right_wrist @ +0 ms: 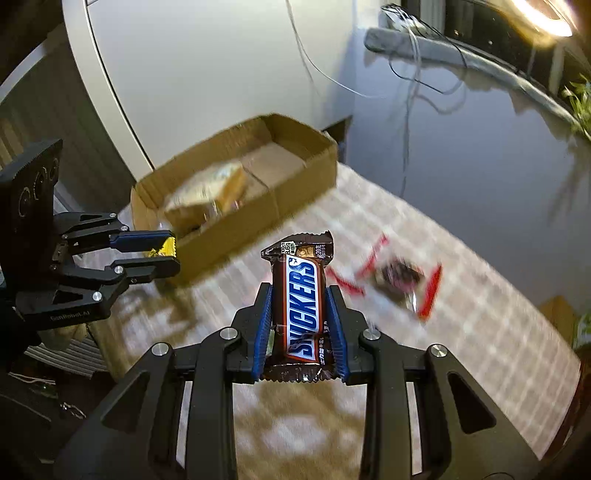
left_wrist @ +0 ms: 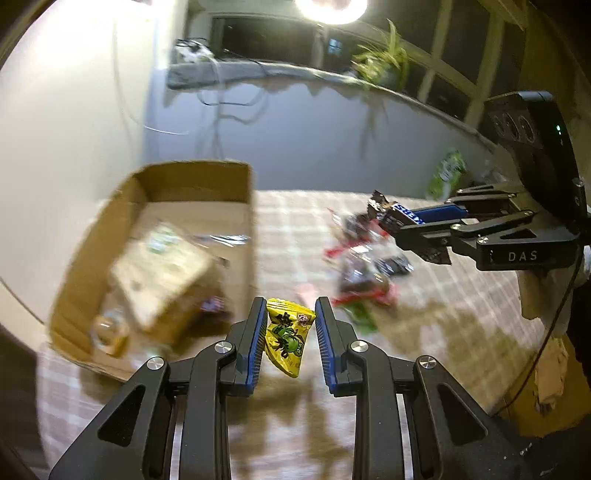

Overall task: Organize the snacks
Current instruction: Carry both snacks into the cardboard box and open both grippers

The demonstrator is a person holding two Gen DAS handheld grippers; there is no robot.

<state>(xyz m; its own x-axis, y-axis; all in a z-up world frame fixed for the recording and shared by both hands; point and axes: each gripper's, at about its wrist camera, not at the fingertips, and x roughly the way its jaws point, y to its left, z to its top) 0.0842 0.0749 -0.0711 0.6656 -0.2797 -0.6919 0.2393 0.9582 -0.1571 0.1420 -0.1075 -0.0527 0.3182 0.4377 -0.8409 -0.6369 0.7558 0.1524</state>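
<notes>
a: what have my tongs got?

b: my left tongs (left_wrist: 290, 317) are clenched on a yellow snack packet (left_wrist: 287, 338), just right of the cardboard box (left_wrist: 192, 177). my right tongs (right_wrist: 300, 291) grip a snickers bar (right_wrist: 302, 310), further right of the box, above the checked worktop (left_wrist: 424, 332).

Motion blur smears the cardboard box (left_wrist: 155, 236) and the tan packet (left_wrist: 166, 277) inside it, its print unreadable. Wrappers scattered on the checked tablecloth (left_wrist: 443, 332) blur into red and dark streaks, perhaps sweets (left_wrist: 364, 273). A green bag (left_wrist: 447, 173) stands partly hidden behind the right gripper (left_wrist: 413, 236). The lamp (left_wrist: 332, 7) is cut off by the top edge.
</notes>
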